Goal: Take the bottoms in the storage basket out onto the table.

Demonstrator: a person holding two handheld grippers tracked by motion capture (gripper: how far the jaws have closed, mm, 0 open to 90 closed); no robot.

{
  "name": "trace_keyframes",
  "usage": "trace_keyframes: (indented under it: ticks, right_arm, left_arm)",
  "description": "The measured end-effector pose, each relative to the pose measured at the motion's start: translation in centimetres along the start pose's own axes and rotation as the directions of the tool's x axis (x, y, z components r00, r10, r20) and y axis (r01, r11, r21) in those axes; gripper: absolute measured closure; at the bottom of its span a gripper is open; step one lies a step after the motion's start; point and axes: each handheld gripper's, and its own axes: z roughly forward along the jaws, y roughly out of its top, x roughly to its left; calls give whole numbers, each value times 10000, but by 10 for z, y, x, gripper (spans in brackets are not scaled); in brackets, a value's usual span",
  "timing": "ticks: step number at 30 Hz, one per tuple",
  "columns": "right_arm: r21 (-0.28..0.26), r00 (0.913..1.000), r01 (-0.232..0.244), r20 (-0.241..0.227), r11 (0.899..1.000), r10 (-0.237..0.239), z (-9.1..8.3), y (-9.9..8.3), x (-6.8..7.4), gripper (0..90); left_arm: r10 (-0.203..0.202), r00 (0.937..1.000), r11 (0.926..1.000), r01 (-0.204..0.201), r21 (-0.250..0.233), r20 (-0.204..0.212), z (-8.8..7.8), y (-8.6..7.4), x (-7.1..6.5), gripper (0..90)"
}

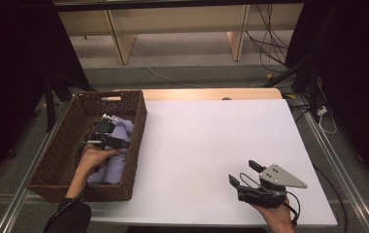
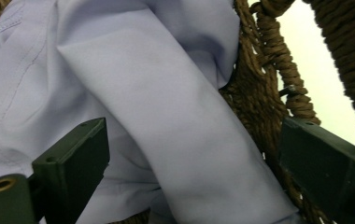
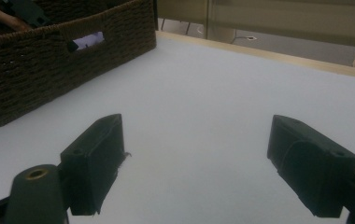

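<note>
A pale lavender cloth [image 1: 123,130] lies crumpled inside a dark wicker basket [image 1: 142,121] at the table's left. My left gripper [image 1: 106,127] is down in the basket over the cloth. In the left gripper view its jaws stand wide apart, open [image 2: 192,140], with a thick fold of the cloth [image 2: 133,70] between them and the basket wall [image 2: 255,88] beside the right jaw. My right gripper [image 1: 243,171] rests low over the white table near its front right, open [image 3: 196,121], with nothing between its jaws.
The white table top [image 1: 211,141] spreads wide between the basket and my right gripper. In the right gripper view the basket [image 3: 49,65] stands at the upper left, with cloth [image 3: 89,40] showing through its handle hole. Wooden furniture legs and cables lie on the floor beyond the table.
</note>
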Motion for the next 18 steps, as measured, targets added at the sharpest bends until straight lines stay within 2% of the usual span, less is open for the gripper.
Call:
trace_keyframes:
  ticks: [4,5,7,8,10,14,16,17,18]
  right_arm:
    - [0,10000,19,-2,10000,-19,0,0,0,200]
    - [-21,10000,16,-8,10000,-16,0,0,0,200]
    - [19,10000,20,-10,10000,-20,0,0,0,200]
    - [23,10000,26,-15,10000,-26,0,0,0,200]
    - [10,10000,34,-8,10000,-34,0,0,0,200]
    - [33,10000,28,1,10000,-28,0,0,0,200]
    - [61,10000,35,14,10000,-35,-1,0,0,200]
    - [52,10000,15,21,10000,-15,-1,0,0,200]
    - [52,10000,15,21,10000,-15,-1,0,0,200]
  left_arm:
    - [45,9999,9996,-48,270,90,2,-1,0,113]
    - [-45,9993,9991,30,419,361,4,-2,2,121]
    - [-25,9995,9985,8,553,318,6,-3,2,137]
    - [56,9998,9975,-71,706,215,8,-3,2,148]
    - [64,9996,9953,-92,969,293,11,-4,3,151]
    - [-221,9984,9921,155,1241,515,15,-5,7,156]
    - [-183,9982,9909,105,1345,572,16,-5,6,159]
    - [-40,9983,9860,-57,1669,580,19,-6,5,160]
    - [-40,9983,9860,-57,1669,580,19,-6,5,160]
